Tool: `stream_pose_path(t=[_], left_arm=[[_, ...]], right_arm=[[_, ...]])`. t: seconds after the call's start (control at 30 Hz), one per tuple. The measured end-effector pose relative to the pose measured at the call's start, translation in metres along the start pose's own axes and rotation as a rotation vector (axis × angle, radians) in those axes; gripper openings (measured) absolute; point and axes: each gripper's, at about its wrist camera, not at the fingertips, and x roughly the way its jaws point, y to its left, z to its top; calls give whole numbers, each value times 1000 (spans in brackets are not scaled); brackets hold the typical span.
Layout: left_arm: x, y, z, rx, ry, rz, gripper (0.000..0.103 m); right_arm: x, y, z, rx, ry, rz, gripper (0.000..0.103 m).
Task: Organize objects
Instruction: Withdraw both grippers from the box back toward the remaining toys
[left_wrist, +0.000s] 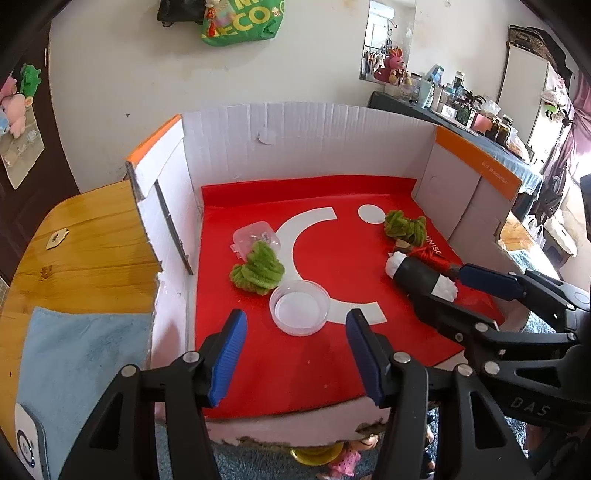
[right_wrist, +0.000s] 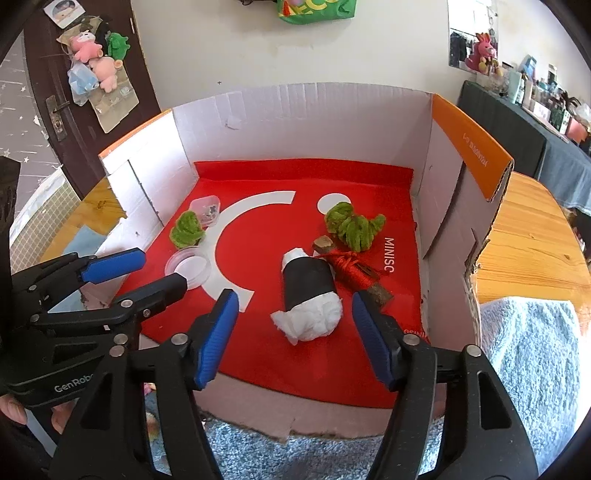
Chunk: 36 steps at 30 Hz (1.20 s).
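A black roll stuffed with white tissue (right_wrist: 309, 291) lies on the red mat (right_wrist: 258, 350) inside a cardboard box. My right gripper (right_wrist: 291, 325) is open with its jaws on either side of the roll's near end, not touching it. My left gripper (left_wrist: 293, 343) is open just in front of a clear round lid (left_wrist: 299, 307). Two green pipe-cleaner bundles (left_wrist: 257, 268) (left_wrist: 405, 226) lie left and right. A small clear box (left_wrist: 256, 238) sits behind the left bundle. A stick wound with red cord (right_wrist: 347, 267) lies beside the roll.
White cardboard walls with orange flaps (right_wrist: 471, 146) enclose the mat on three sides. The box stands on a wooden table (right_wrist: 532, 236) with blue towels (left_wrist: 85, 365) at both sides. A cluttered counter (left_wrist: 461, 107) stands at the far right.
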Motion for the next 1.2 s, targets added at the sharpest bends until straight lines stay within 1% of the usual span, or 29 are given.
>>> stream_pose_path(t=[0.17, 0.23, 0.3, 0.4, 0.57, 0.6, 0.67, 0.73, 0.8, 1.07, 1.13, 1.2], left_arm=[[-6, 2, -4, -8, -13, 9, 67], [-9, 3, -5, -10, -20, 13, 68], [-11, 4, -7, -11, -23, 14, 69], [-14, 5, -9, -14, -31, 22, 74], [-19, 5, -14, -12, -34, 19, 74], [-20, 4, -15, -11, -35, 20, 74], [-22, 4, -16, -11, -37, 19, 75], [-25, 4, -18, -13, -43, 18, 79], [-28, 4, -20, -13, -52, 21, 80], [-34, 5, -26, -16, -57, 21, 81], [-36, 5, -28, -15, -62, 22, 81], [-39, 4, -30, -14, -68, 23, 81]], right_arm=[[-5, 1, -2, 0, -11, 1, 66], [-8, 2, -3, -2, -17, 0, 69], [-11, 3, -4, -3, -23, -3, 75], [-14, 4, -6, -1, -30, -5, 75], [-19, 5, -9, 0, -35, -8, 76], [-20, 5, -10, -1, -37, -9, 79], [-22, 6, -11, -6, -41, -12, 81], [-25, 7, -13, -9, -44, -12, 81], [-27, 8, -15, -9, -48, -15, 81], [-36, 10, -22, -8, -64, -25, 82], [-39, 11, -23, -10, -68, -25, 83], [-42, 13, -25, -12, -75, -25, 88]])
